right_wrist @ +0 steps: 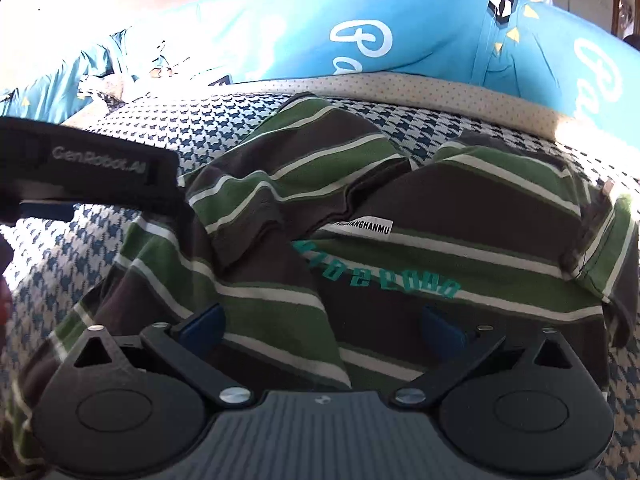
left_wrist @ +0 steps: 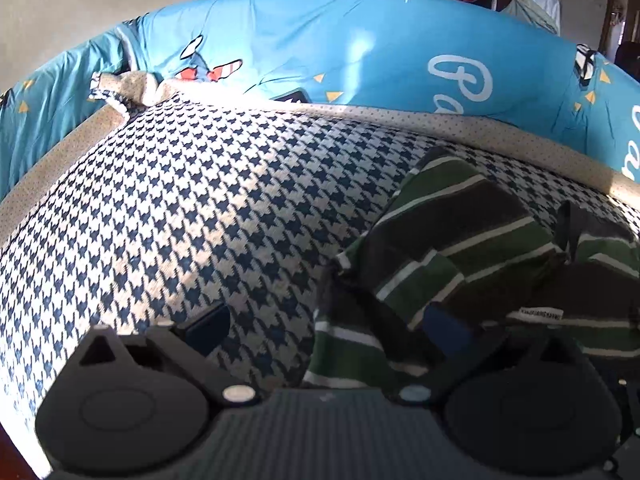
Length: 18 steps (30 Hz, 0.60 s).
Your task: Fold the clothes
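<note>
Blue-padded and spread wide, the right gripper [right_wrist: 322,326] hovers over the striped green shirt [right_wrist: 360,248] crumpled on the houndstooth cover [right_wrist: 52,264], the left gripper [left_wrist: 328,330], likewise wide, at nine o'clock, blue bedding [right_wrist: 260,32] beyond at twelve.

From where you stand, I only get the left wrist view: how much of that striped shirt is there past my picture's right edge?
Observer: Plenty. The right wrist view shows the striped shirt spread wide and crumpled on the houndstooth cover.
Operator: Any writing on it?
Observer: Yes, teal lettering across the front, below a white label.
Operator: Is the other gripper holding it?
Observer: No. The right gripper is open above the shirt, with cloth between its blue fingers but not pinched.
</note>
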Tool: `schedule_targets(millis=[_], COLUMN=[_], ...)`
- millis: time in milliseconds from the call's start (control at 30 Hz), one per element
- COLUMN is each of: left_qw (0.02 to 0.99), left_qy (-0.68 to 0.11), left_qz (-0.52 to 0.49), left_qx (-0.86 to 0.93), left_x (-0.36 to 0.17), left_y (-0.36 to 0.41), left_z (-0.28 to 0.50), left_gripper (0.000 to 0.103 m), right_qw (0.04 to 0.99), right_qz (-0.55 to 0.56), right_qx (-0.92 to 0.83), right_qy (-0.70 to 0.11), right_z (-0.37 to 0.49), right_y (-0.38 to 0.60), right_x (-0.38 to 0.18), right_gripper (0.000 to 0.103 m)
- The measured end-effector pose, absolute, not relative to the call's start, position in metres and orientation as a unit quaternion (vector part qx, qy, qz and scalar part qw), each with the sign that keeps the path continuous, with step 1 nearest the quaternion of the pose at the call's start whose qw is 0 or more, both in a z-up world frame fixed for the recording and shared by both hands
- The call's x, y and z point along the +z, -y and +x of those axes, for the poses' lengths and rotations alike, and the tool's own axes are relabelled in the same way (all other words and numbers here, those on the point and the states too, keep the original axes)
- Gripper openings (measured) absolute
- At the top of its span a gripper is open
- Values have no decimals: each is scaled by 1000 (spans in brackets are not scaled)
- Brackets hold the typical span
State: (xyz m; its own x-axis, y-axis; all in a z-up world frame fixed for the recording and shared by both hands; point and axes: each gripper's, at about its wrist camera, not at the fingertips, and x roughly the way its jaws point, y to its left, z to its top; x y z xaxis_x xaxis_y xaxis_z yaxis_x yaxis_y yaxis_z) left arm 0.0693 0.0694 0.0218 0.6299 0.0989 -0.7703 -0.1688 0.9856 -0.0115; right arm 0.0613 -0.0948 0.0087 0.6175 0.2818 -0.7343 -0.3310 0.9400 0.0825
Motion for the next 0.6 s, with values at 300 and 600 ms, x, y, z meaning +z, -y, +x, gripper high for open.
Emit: schedule_targets(millis=[300, 600], left_qw=[919, 914], left_qy=[-392, -395], left_qz=[-28, -24], left_qx=[-32, -87], left_x=[33, 22], left_y=[-28, -12], left_z=[90, 112], left_gripper=[103, 103], right_qw=[889, 888], right_qz=[17, -12], right_qx=[163, 147], right_qy=[-427, -436], right_z=[63, 63], right_y=[119, 121], right_x=[15, 10], right_gripper=[103, 103])
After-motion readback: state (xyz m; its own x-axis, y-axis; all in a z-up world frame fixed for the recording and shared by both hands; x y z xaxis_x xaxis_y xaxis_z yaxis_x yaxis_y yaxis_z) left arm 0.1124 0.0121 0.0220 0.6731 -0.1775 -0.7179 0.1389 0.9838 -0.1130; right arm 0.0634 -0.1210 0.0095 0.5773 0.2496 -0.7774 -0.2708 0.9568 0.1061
